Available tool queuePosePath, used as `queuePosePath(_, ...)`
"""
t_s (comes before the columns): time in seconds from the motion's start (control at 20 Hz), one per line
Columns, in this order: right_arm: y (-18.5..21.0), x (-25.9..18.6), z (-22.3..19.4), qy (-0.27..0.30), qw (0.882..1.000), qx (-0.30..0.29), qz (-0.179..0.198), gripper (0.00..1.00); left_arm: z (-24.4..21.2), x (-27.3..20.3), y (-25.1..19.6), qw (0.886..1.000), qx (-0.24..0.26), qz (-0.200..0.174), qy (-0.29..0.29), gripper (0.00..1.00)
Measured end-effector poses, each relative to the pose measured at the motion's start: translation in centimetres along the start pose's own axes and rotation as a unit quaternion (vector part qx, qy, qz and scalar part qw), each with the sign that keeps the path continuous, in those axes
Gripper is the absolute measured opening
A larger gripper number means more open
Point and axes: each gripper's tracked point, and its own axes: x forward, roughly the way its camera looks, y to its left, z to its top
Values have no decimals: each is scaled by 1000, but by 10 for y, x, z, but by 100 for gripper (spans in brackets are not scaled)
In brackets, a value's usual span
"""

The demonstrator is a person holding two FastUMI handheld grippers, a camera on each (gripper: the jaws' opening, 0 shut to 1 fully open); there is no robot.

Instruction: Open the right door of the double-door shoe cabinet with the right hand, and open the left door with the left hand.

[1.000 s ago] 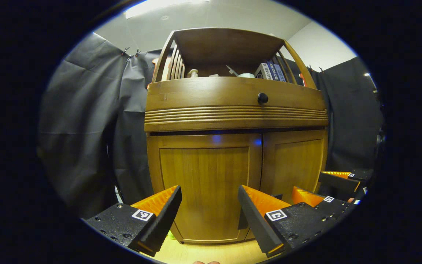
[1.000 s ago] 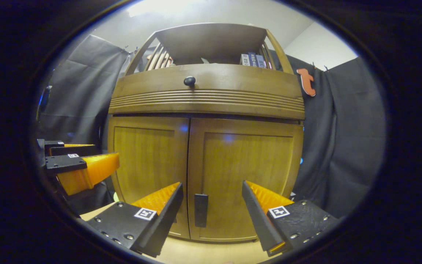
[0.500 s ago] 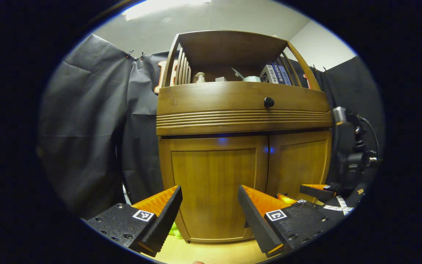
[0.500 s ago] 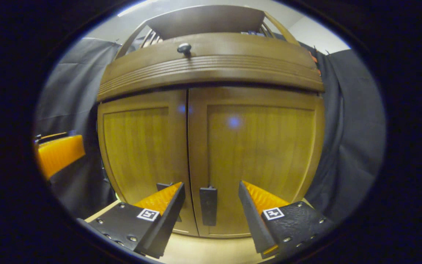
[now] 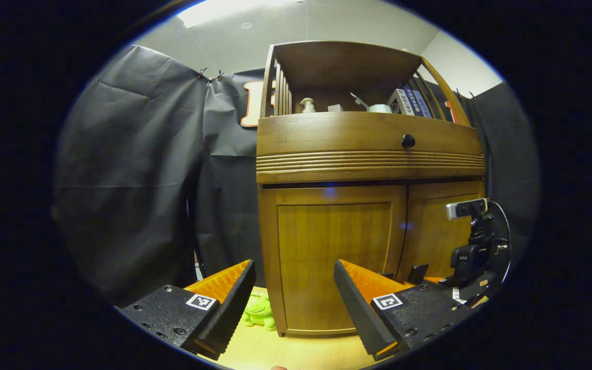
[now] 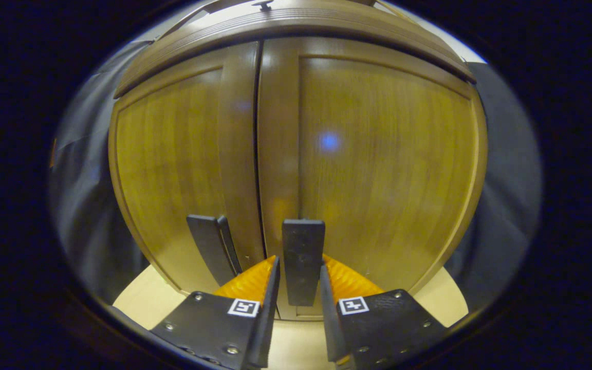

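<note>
The wooden shoe cabinet [image 5: 368, 164] stands ahead with both doors closed. My left gripper [image 5: 293, 288] is open and holds nothing; it hangs some way in front of the left door [image 5: 334, 257]. In the right gripper view the right door [image 6: 378, 164] is very close. My right gripper [image 6: 298, 288] is shut on that door's dark upright handle [image 6: 303, 257], one finger on each side. The left door's handle [image 6: 208, 246] stands just left of the seam. The right gripper's body [image 5: 473, 262] shows low at the right door [image 5: 429, 231].
A green toy [image 5: 260, 311] lies on the pale wooden floor [image 5: 296, 352] by the cabinet's left foot. A drawer with a dark knob [image 5: 408, 140] runs above the doors. The open shelf holds a bottle [image 5: 306, 105] and books [image 5: 409, 102]. Black cloth hangs on both sides.
My right gripper has moved in to the right door and its fingers have closed around the handle. My left gripper has drifted left, so the cabinet sits further right in its view.
</note>
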Motion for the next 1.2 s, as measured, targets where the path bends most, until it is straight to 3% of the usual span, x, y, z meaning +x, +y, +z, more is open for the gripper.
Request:
queuePosePath(0.05,-1,9,-6,12,1000,3,-3,30,-1,1,2,1000,-1,1,1,95)
queuePosePath(0.1,-2,12,-4,8,1000,2,-3,29,-1,1,3,1000,-2,2,1,92)
queuePosePath(0.2,-2,13,-7,13,1000,4,-1,34,-3,4,2,1000,-5,-1,4,93)
queuePosePath(0.25,-1,12,-9,14,1000,5,1,29,-5,5,1,1000,-6,-4,4,95)
queuePosePath(0.65,1,12,-6,10,1000,25,13,29,-10,15,-24,999,-16,-40,7,95)
queuePosePath(0.95,-2,12,-6,21,998,52,-2,29,-9,20,-43,998,-10,-70,1,95)
queuePosePath(1.0,-2,12,-7,23,998,56,-3,34,-9,21,-46,997,-9,-74,0,92)
queuePosePath(1.15,-2,11,-8,28,997,65,-4,29,-12,23,-54,996,-10,-86,1,95)
queuePosePath(1.2,-2,11,-8,30,997,67,-3,34,-14,23,-56,996,-11,-89,3,95)
